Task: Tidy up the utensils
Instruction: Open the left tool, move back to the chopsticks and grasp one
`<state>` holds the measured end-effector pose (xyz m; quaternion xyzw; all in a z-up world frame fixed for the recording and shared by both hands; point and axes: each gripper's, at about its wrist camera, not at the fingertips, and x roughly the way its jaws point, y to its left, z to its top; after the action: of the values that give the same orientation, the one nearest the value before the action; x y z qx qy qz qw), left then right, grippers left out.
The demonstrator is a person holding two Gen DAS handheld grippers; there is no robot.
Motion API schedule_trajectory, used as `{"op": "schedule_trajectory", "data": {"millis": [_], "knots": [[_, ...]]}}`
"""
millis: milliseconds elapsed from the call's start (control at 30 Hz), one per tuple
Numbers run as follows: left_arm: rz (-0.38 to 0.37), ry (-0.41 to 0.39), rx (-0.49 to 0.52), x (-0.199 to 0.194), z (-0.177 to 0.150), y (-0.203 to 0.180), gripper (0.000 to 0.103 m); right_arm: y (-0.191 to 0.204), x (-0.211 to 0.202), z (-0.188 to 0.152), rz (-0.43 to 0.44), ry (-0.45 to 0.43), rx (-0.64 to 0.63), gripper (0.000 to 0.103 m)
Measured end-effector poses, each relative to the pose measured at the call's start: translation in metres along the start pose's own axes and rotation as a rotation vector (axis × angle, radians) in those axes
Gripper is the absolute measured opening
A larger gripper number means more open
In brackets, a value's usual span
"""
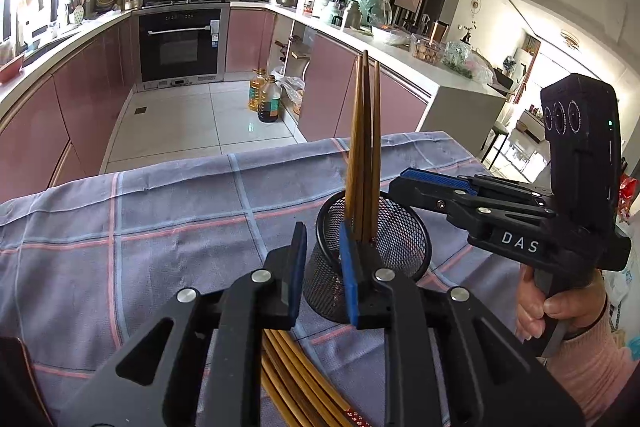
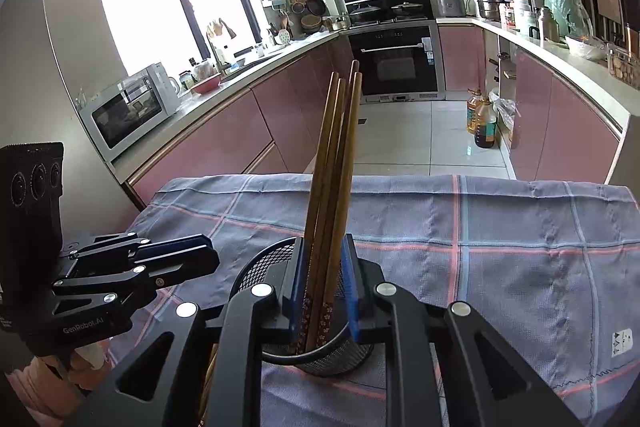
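Note:
A black mesh cup (image 1: 400,239) stands on the checked cloth (image 1: 160,219) with several brown chopsticks (image 1: 362,147) upright in it, leaning on its near rim. My right gripper (image 2: 323,251) is open right over the cup (image 2: 256,267). The chopsticks (image 2: 332,155) rise between its blue pads with a gap on the right side. From the left wrist view the right gripper (image 1: 404,183) reaches in over the cup's rim. My left gripper (image 1: 322,259) is open just left of the cup, with nothing between its fingers. More chopsticks (image 1: 288,379) lie on the cloth beneath it.
The cloth-covered table ends at its far edge (image 2: 400,183), with tiled kitchen floor beyond. Pink cabinets and counters line both sides. Oil bottles (image 1: 268,99) stand on the floor. A hand in a pink sleeve (image 1: 560,307) holds the right gripper's handle.

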<state>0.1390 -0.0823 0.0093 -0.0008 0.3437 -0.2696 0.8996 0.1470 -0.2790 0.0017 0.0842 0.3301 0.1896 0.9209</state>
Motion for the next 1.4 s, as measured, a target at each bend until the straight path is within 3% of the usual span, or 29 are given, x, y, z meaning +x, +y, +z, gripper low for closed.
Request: {"op": "schedule_trajectory", "data": {"millis": [300,433,533,700,833,1400], "knots": [[0.05,-0.063,-0.025,-0.041,-0.034,0.02,0.04,0.038,-0.041,-0.022,0.089,-0.069,-0.099,0.034],[0.08,-0.049,-0.044,-0.049,-0.058,0.03,0.045,0.051,-0.041,-0.044,0.128,-0.041,-0.126,0.037],[0.09,-0.011,-0.06,-0.047,-0.078,0.037,0.048,0.058,-0.026,-0.063,0.103,0.013,-0.145,0.039],[0.114,0.065,-0.076,-0.035,-0.11,0.042,0.05,0.062,0.004,-0.094,0.092,0.13,-0.119,0.039],[0.127,0.115,-0.082,-0.025,-0.128,0.042,0.05,0.063,0.014,-0.106,0.082,0.171,-0.115,0.039],[0.144,0.183,-0.057,-0.009,-0.146,0.03,0.051,0.072,0.025,-0.128,0.029,0.216,-0.124,0.039]]}}
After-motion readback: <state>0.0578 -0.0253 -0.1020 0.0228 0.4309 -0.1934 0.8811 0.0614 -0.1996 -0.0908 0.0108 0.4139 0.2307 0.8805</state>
